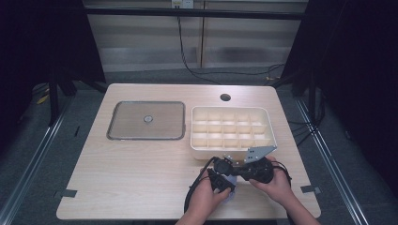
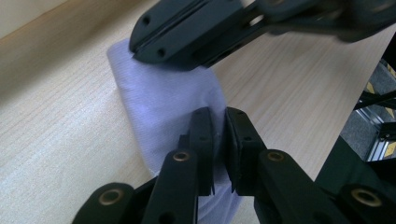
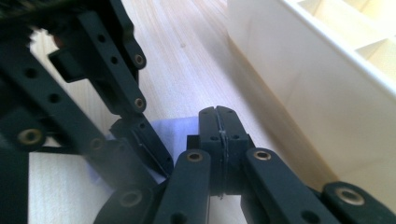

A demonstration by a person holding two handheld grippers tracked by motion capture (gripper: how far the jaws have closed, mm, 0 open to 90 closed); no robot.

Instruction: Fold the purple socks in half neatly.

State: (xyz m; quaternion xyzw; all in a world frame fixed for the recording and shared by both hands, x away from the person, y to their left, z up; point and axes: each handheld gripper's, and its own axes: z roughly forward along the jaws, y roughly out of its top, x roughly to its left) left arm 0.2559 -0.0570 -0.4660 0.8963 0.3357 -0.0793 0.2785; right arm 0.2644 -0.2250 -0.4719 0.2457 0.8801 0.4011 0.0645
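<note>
A pale lavender cloth [image 2: 163, 98] lies folded on the wooden table near its front edge, between my two hands [image 1: 233, 190]. My left gripper [image 2: 218, 140] is shut on the cloth's near fold, and fabric shows between its pads. My right gripper [image 2: 140, 49] reaches in from the opposite side and is shut on the cloth's far corner. In the right gripper view its own jaws [image 3: 218, 122] are pressed together with a thin edge of cloth [image 3: 180, 130] in them, and the left gripper [image 3: 140, 140] is close beside them. In the high view both grippers, left [image 1: 225, 183] and right [image 1: 237, 176], meet tip to tip.
A white tray [image 1: 231, 146] with several compartments stands just beyond the grippers; its side wall [image 3: 299, 84] is close to the right gripper. A flat grey lid [image 1: 145, 120] with a small knob lies at the left. The table has a round hole [image 1: 225, 97] near its far edge.
</note>
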